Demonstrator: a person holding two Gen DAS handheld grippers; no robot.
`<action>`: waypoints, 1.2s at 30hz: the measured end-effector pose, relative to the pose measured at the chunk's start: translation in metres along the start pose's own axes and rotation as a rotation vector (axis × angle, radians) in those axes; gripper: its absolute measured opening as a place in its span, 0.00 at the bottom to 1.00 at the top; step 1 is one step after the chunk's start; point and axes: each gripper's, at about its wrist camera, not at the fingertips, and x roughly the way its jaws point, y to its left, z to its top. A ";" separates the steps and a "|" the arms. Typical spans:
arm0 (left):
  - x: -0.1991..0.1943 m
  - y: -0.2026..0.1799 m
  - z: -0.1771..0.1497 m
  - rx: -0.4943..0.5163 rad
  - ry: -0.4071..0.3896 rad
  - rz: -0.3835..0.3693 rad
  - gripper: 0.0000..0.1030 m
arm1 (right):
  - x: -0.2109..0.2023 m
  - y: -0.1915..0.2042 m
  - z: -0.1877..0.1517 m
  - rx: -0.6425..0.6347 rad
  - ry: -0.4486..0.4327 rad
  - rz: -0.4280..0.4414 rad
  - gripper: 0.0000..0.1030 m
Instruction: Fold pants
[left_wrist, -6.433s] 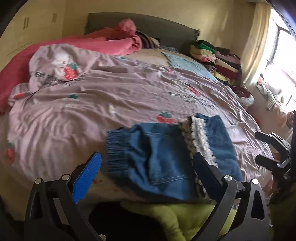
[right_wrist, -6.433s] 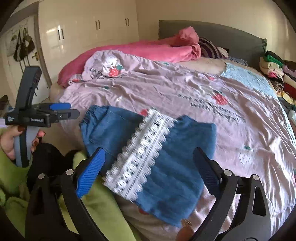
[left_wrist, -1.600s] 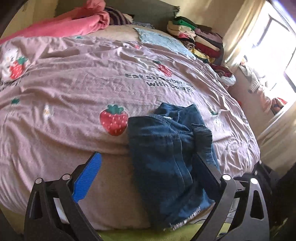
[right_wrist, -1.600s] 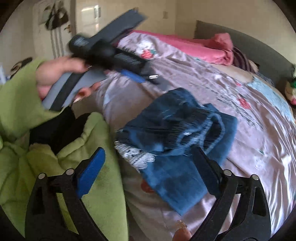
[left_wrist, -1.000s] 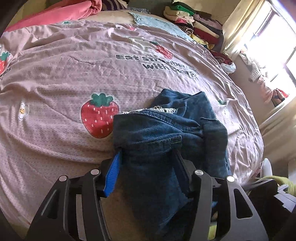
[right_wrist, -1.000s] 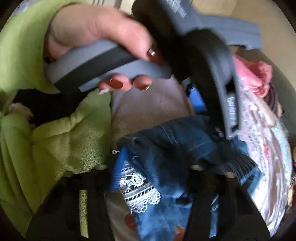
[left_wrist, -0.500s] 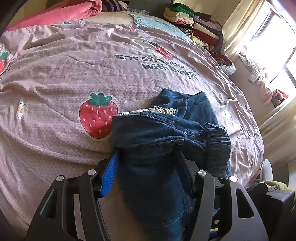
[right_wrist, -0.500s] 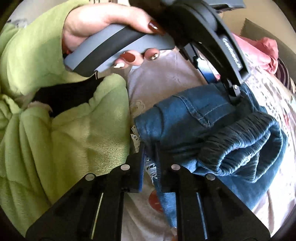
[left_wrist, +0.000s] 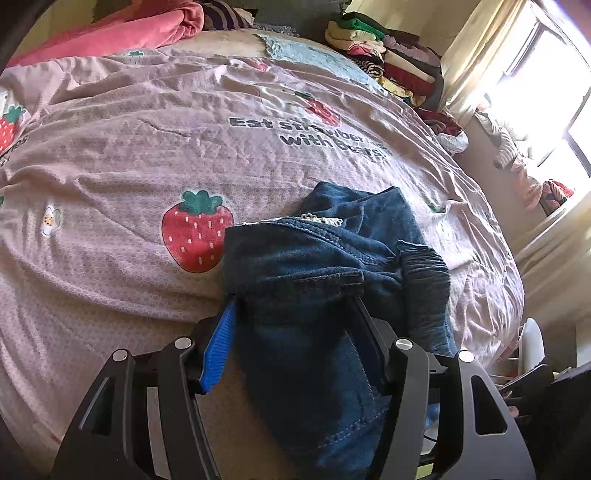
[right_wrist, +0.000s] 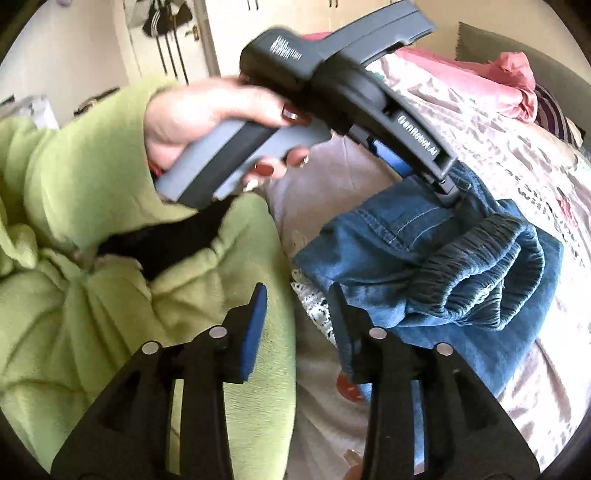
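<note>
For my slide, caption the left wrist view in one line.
Left tool clamps bunched denim pants on a strawberry-print bedspread.

left wrist: close, faces bed | right wrist: close, faces leftward | shared: pants (left_wrist: 325, 280)

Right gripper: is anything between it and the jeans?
Nothing visible. The right gripper sits open at the jeans' lace-trimmed near edge, denim against one finger. The left gripper already clamps the same bundle, farther in.
</note>
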 end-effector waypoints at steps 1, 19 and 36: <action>-0.001 -0.001 0.000 0.000 -0.002 0.000 0.57 | -0.001 0.000 0.001 0.004 -0.004 -0.006 0.29; -0.035 0.000 -0.008 -0.010 -0.073 0.018 0.92 | -0.017 0.005 0.008 0.049 -0.069 -0.058 0.62; -0.079 0.018 -0.034 -0.029 -0.152 0.114 0.94 | -0.047 -0.017 0.017 0.122 -0.152 -0.173 0.77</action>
